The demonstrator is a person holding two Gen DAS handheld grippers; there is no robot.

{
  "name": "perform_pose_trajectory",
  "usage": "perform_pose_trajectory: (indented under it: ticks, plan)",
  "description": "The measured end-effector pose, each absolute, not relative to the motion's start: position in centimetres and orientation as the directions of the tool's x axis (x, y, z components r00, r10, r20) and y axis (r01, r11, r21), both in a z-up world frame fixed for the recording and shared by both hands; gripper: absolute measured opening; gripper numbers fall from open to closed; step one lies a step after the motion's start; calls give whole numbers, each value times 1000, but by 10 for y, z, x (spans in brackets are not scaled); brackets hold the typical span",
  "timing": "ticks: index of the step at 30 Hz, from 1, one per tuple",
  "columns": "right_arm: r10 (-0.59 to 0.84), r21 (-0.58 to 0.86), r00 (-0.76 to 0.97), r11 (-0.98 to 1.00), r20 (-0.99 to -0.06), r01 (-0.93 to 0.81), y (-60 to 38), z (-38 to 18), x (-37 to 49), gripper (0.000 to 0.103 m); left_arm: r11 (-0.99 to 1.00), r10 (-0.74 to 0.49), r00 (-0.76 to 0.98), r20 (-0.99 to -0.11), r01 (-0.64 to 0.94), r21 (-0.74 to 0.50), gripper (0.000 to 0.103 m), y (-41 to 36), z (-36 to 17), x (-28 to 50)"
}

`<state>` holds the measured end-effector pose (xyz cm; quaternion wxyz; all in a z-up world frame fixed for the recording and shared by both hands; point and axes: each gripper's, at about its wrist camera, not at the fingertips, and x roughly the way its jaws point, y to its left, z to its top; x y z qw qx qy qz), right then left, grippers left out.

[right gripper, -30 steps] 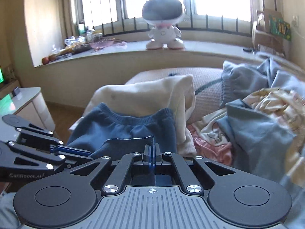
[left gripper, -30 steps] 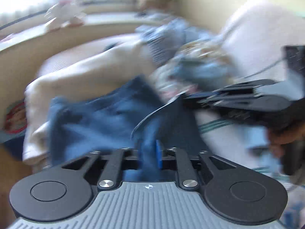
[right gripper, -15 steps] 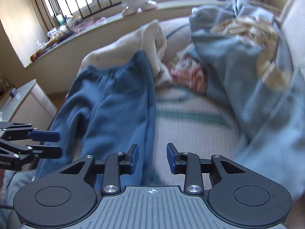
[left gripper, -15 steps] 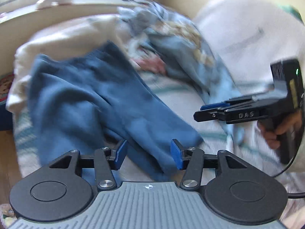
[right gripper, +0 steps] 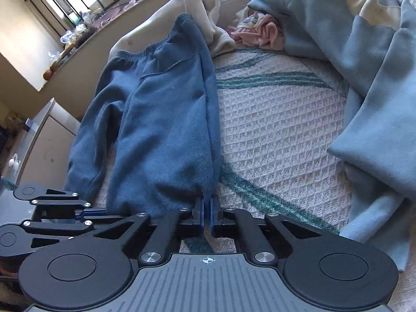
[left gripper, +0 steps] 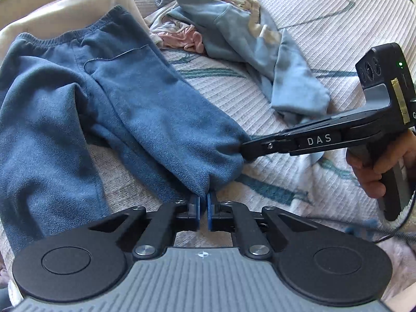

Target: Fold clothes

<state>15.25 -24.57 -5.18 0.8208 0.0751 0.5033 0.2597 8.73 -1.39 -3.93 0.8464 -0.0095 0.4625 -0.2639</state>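
Note:
Dark blue sweatpants (left gripper: 135, 109) lie flat on the bed, waistband far, legs toward me. My left gripper (left gripper: 203, 209) has its jaws closing on the near edge of one leg cuff, blue pads pressed on the fabric. My right gripper (left gripper: 245, 152) comes in from the right, a hand on its handle, and pinches the same cuff's right corner. In the right wrist view the sweatpants (right gripper: 166, 119) run away from my right gripper (right gripper: 206, 214), whose jaws are closing onto the cuff corner. The left gripper (right gripper: 89, 214) sits low at the left, its tips partly hidden.
A light blue garment (left gripper: 249, 41) and pink clothing (left gripper: 182, 39) are piled at the far right on the waffle-weave bedspread (right gripper: 280, 135). A cream garment (right gripper: 200, 2) lies beyond the waistband. A window ledge and a white cabinet (right gripper: 52, 135) stand left of the bed.
Both grippers dropped the raised sweatpants, opened wide, came down toward the bed and shut again on the cuff of one leg. The sweatpants now lie spread flat.

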Motion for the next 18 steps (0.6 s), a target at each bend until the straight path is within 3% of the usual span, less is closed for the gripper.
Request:
perform_pose_trajectory:
  ticks: [10, 14, 18]
  plan:
    - [365, 251, 413, 919, -835, -304, -296, -15, 128, 3, 739, -541, 323, -776, 624, -254, 5, -81, -33, 62]
    - [339, 259, 403, 935, -850, -241, -312, -31, 126, 4, 741, -500, 285, -818, 629, -234, 5, -97, -61, 64]
    - [351, 307, 401, 936, -846, -171, -314, -53, 133, 8, 757, -518, 310, -798, 601, -258, 5, -83, -56, 62]
